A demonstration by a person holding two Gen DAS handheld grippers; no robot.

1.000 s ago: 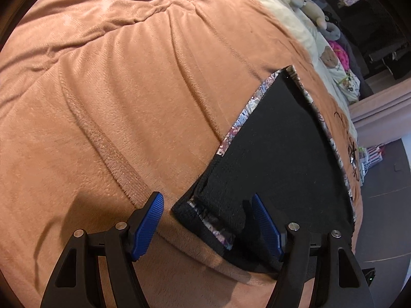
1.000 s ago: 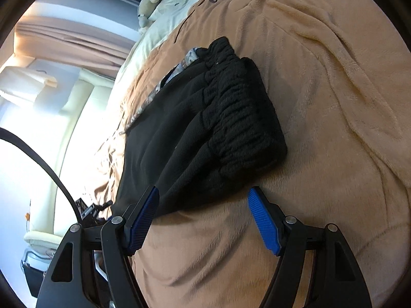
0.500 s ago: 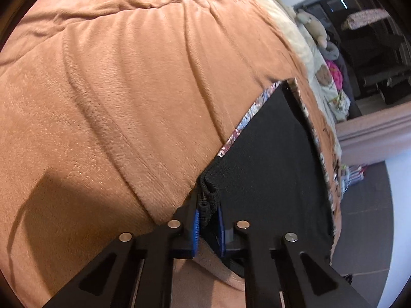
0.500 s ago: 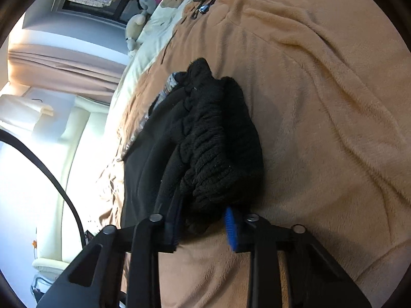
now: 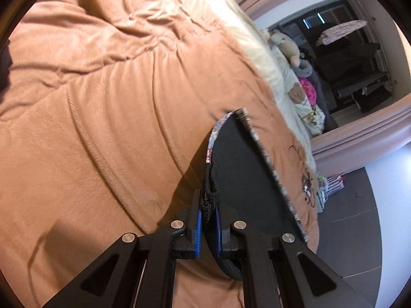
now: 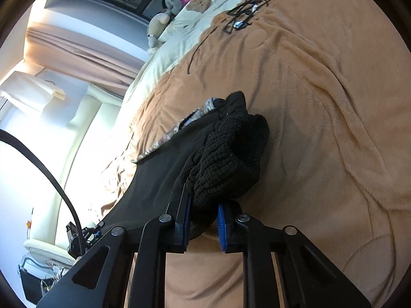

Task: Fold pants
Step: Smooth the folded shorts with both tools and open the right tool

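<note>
— Two views; what differs?
— Only my right one shows the cables (image 6: 241, 15) near the blanket's (image 6: 321, 102) far edge.
— And your tongs?
— My left gripper (image 5: 207, 220) is pinched nearly closed on the pants (image 5: 246, 177); my right gripper (image 6: 203, 224) clamps their bunched waistband, lifted mid-blanket.

Hidden between both pairs of fingers (image 5: 197, 227) – the pinched pants (image 6: 154, 179) fabric; cut off at bottom edge – far pants end.
</note>
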